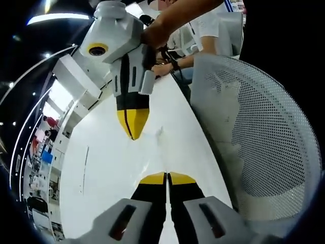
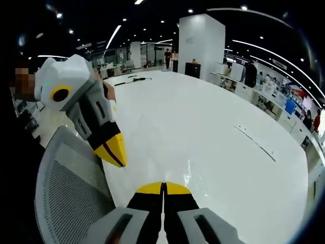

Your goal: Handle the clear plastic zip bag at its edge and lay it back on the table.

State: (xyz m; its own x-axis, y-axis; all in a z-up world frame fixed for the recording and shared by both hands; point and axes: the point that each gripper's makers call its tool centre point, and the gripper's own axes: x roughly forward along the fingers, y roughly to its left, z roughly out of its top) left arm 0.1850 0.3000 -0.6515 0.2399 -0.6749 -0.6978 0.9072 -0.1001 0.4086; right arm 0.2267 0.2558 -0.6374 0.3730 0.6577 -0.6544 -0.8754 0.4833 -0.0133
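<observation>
The clear zip bag (image 1: 159,132) is barely visible, just faint creases and glints on the white table (image 1: 101,168). It lies a little right of my right gripper (image 1: 133,133), which comes down from the top of the left gripper view with its yellow tips shut. My left gripper (image 1: 166,176) is shut at the bottom, short of the bag. In the right gripper view the bag (image 2: 189,172) glints just ahead and right of my shut right gripper (image 2: 163,185). The left gripper (image 2: 121,158) points in from the left. I see no plastic between either pair of jaws.
A grey mesh chair back (image 1: 254,127) stands against the table edge, also seen at the lower left (image 2: 66,193). A person's hand (image 1: 155,33) holds the right gripper. A dark cable (image 2: 133,80) lies at the far end of the table (image 2: 218,122), and a thin slot (image 2: 254,141) at the right.
</observation>
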